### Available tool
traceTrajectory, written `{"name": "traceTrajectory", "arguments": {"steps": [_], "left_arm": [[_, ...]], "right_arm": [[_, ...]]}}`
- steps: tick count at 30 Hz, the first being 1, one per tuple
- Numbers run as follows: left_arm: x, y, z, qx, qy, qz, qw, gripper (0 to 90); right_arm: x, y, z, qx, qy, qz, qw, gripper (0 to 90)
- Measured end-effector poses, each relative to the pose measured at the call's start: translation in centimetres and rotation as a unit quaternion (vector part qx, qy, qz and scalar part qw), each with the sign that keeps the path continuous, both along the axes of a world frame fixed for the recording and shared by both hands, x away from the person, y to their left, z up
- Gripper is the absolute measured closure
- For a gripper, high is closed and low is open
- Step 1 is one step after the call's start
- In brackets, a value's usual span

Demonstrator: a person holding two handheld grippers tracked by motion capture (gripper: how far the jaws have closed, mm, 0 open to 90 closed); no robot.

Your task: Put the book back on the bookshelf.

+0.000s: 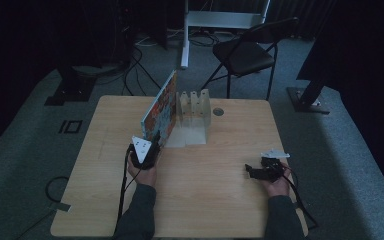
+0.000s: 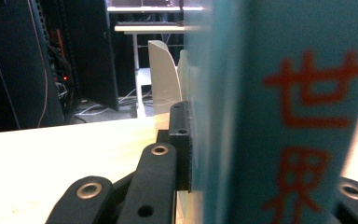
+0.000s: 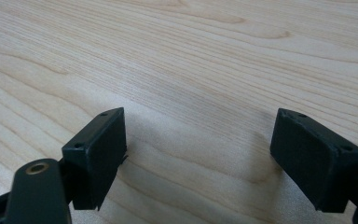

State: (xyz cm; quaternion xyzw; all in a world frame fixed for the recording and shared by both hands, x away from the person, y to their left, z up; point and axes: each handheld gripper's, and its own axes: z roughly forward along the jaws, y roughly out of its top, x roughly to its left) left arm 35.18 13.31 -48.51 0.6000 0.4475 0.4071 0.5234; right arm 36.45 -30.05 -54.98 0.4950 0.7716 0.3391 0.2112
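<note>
A: What is the biggest thing here?

B: The light wooden tabletop. Behind it, on the grey floor, stands a dark folding chair.

A: And what stands on the wood?

B: A big thin book with a colourful cover and a light blue spine. It stands up on its edge and leans a little. It sits left of the middle, toward the far side. In the left gripper view the blue spine is very close, and it has red signs printed on it.

A: What is next to the book?

B: A pale wooden rack with upright dividers. It is just to the right of the book, near the far edge. I cannot tell if the two touch.

A: Who holds the book?

B: The left gripper. Its black fingers are clamped on the near end of the book, one on each side. A hand in a dark sleeve holds that gripper from below.

A: And the other one?

B: The right gripper is low over the wood near the right front, well apart from the book. In the right gripper view its two black fingers stand wide apart with bare wood between them.

A: Anything small?

B: A little round dark hole in the wood, just right of the rack.
</note>
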Motion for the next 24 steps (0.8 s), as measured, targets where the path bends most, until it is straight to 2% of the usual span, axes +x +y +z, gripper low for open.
{"name": "traceTrajectory", "arguments": {"steps": [9,13,18,24], "left_arm": [[0.5,-0.1,0.0,0.0,0.002,0.003,1.0,81.0],[0.3,-0.3,0.1,-0.007,0.002,0.009,0.9999,81.2],[0.2,-0.6,0.3,-0.031,-0.003,0.013,0.9994,81.4],[0.5,-1.2,0.8,-0.027,-0.011,0.016,0.9994,81.3]], "right_arm": [[0.0,0.0,0.0,0.0,0.0,0.001,1.0,17.8],[0.0,0.0,0.0,0.0,0.0,0.001,1.0,17.8],[0.0,0.0,0.0,0.0,0.0,0.001,1.0,17.9],[0.0,0.0,0.0,0.0,0.0,0.001,1.0,17.8]]}}
